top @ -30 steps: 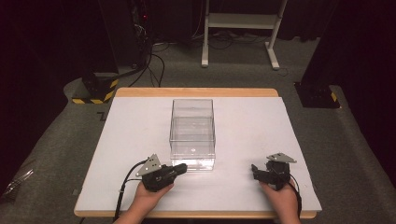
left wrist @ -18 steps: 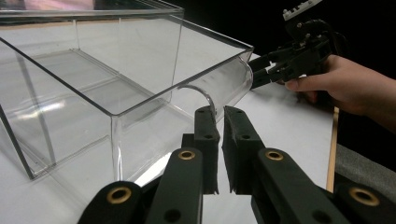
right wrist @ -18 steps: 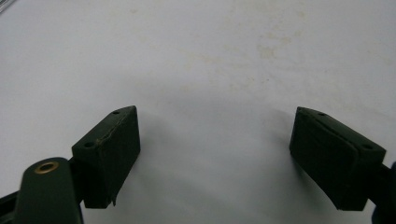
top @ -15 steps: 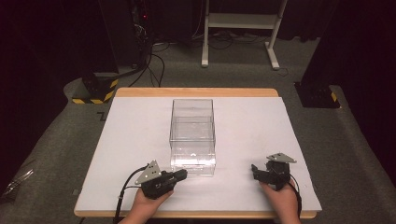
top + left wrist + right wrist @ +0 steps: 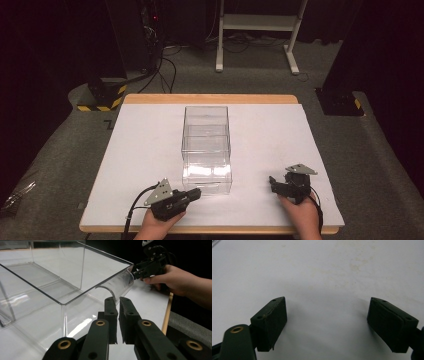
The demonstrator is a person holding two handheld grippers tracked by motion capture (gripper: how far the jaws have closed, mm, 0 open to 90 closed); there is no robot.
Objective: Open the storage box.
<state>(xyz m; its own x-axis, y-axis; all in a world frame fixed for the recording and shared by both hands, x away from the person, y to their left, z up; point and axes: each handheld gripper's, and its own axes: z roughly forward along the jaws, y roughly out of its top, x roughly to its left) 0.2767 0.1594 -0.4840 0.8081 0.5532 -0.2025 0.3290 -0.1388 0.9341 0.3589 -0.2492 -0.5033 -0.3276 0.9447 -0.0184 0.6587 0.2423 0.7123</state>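
While the left tongs [image 5: 117,300] hang low over the near edge of the table [image 5: 150,135], their jaws stand almost together, only a thin slit between them and nothing in it. Just ahead of their tips curves the thin clear handle [image 5: 106,289] on the front of the clear plastic box [image 5: 206,149], close to the tips but not clasped. Off at the near right corner, the right tongs [image 5: 273,182] rest just over the white surface with their jaws spread wide and bare. In their own view, plain table shows between the two pads [image 5: 273,317]. From the left gripper view, the person's right hand [image 5: 172,277] appears beyond the box's corner, holding that other tool. That box stands in the middle of the table, its long side running away from the person, between the two tongs and nearer the left pair
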